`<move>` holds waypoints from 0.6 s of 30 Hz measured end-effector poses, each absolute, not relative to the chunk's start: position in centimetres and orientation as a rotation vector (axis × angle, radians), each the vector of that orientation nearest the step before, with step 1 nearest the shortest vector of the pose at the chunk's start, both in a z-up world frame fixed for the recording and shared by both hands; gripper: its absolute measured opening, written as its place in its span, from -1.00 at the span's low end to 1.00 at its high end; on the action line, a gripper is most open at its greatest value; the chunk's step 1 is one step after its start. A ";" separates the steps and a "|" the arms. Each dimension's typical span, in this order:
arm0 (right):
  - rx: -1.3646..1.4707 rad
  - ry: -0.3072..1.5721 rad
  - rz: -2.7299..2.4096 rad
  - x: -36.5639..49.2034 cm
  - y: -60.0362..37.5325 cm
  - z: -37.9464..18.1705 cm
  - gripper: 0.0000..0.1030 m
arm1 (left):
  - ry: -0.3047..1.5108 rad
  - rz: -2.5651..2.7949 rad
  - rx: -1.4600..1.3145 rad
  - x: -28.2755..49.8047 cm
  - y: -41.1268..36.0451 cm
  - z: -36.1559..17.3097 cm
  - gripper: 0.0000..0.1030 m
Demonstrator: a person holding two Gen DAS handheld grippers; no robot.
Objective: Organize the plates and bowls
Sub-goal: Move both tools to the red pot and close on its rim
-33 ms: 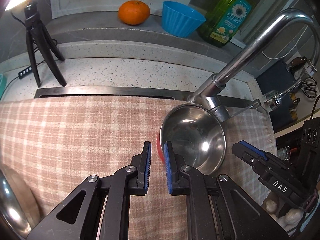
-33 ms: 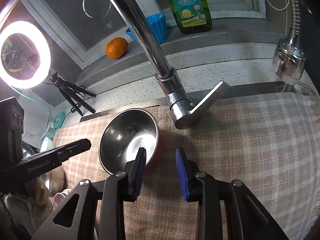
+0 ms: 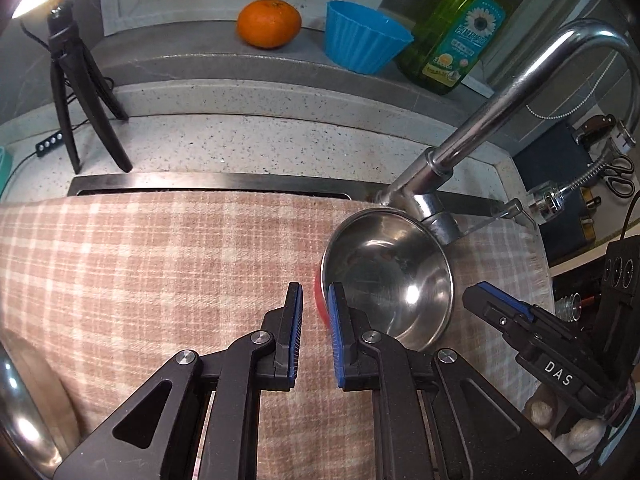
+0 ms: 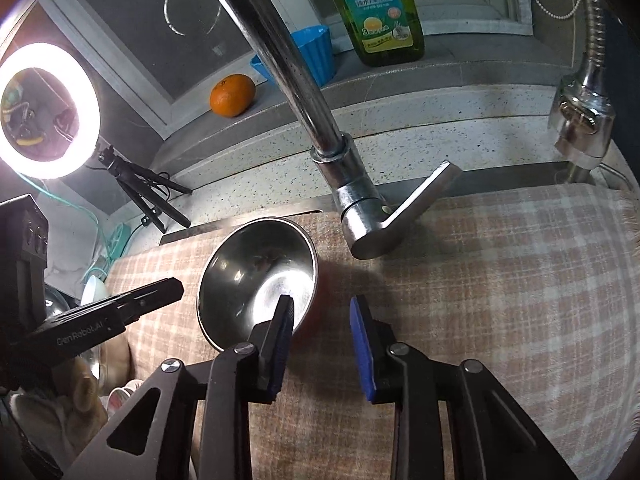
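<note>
A stainless steel bowl [image 3: 388, 276] with a red outer wall lies tilted on the checked cloth [image 3: 140, 264], close to the faucet base. My left gripper [image 3: 316, 312] is shut with only a narrow slit between its blue pads. It holds nothing and hovers at the bowl's near-left rim. In the right wrist view the bowl [image 4: 248, 268] sits left of centre. My right gripper [image 4: 320, 312] is closing with the bowl's right rim between its jaws. Its left finger [image 4: 282, 324] is over the bowl's inside and the other is outside, and the pads do not press the wall.
The chrome faucet [image 4: 316, 120] and its lever [image 4: 412, 204] rise just behind the bowl. On the sill stand an orange [image 3: 268, 22], a blue cup [image 3: 364, 36] and a green detergent bottle [image 3: 460, 36]. A tripod [image 3: 76, 92] with a ring light [image 4: 44, 108] stands at the left. More dishes [image 4: 96, 292] lie beyond the cloth's left edge.
</note>
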State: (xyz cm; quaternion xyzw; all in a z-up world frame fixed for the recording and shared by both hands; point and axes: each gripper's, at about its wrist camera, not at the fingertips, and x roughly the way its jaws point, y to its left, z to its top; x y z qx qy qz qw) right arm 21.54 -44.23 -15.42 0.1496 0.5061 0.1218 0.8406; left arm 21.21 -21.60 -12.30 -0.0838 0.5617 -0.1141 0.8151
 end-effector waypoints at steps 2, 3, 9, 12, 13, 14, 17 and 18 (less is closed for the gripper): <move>0.312 1.071 0.245 21.9 -44.0 -15.8 -0.62 | 1.202 -0.244 -0.173 21.7 -21.7 -12.6 -0.77; 0.313 1.075 0.244 22.0 -43.9 -16.0 -0.64 | 1.206 -0.246 -0.176 21.8 -21.6 -12.7 -0.77; 0.355 1.087 0.231 22.9 -43.9 -16.8 -0.67 | 1.222 -0.262 -0.189 22.6 -21.6 -13.4 -0.77; 0.353 1.094 0.233 23.0 -43.8 -17.0 -0.67 | 1.227 -0.270 -0.186 22.6 -21.6 -13.6 -0.77; 0.359 1.097 0.236 23.1 -43.8 -17.1 -0.67 | 1.228 -0.273 -0.187 22.5 -21.6 -13.7 -0.77; 0.366 1.101 0.238 23.2 -43.9 -17.2 -0.67 | 1.229 -0.275 -0.189 22.6 -21.6 -13.7 -0.77; 0.389 1.118 0.246 23.2 -43.9 -17.5 -0.67 | 1.239 -0.283 -0.201 22.7 -21.4 -13.9 -0.77; 0.396 1.125 0.249 23.3 -43.8 -17.7 -0.67 | 1.241 -0.283 -0.201 22.6 -21.4 -14.0 -0.77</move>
